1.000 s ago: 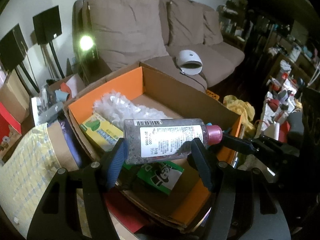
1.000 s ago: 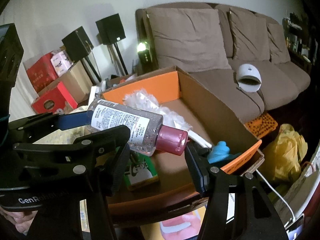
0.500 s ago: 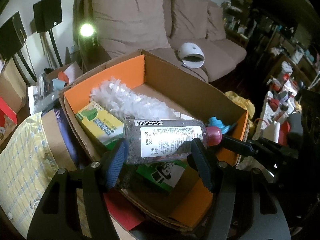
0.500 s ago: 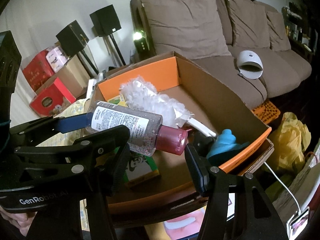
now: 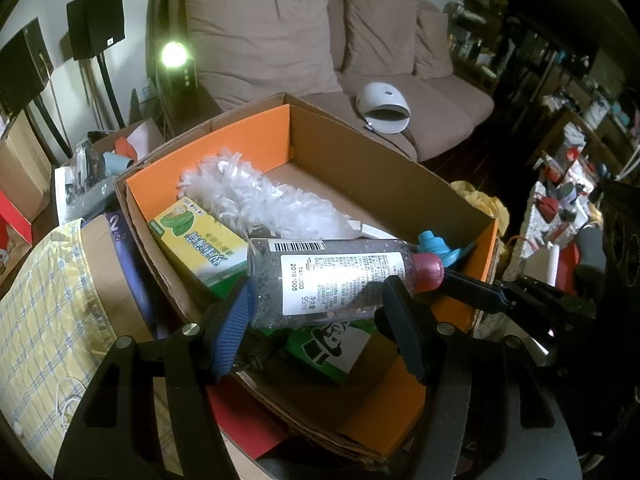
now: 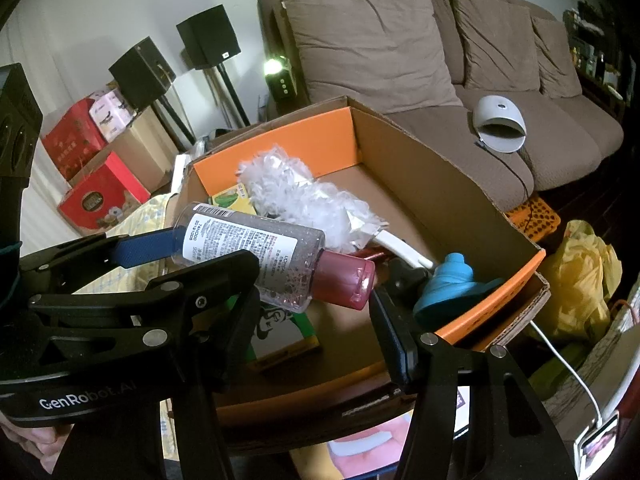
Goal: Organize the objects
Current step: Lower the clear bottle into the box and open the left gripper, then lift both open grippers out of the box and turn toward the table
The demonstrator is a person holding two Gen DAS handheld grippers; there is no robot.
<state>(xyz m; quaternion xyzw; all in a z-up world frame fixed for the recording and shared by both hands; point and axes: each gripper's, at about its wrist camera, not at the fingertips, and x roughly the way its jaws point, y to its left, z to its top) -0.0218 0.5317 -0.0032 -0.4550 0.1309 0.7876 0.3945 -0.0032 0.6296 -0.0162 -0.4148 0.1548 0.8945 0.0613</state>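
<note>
Two grippers over one open cardboard box, with a clear gel bottle held lying on its side above the box's near end. Left gripper clamped on the bottle's body, blue pad against the base end and dark pad near the neck. Right gripper spread apart around the bottle's pink cap, right pad clear of it, contact on the left side hard to tell. Judged step: carrying the bottle in for placing, or passing it between grippers; not yet set down. Next move probably calls for lowering the bottle onto bare cardboard floor and then letting go. Crowded along the left wall: yellow-green carton, white feather duster, green printed box directly beneath the bottle. Blue plastic piece against the near orange wall. Free floor mostly toward the far corner, beside the tall brown side wall. Near rim close under both grippers, so little spare room for dipping.
</note>
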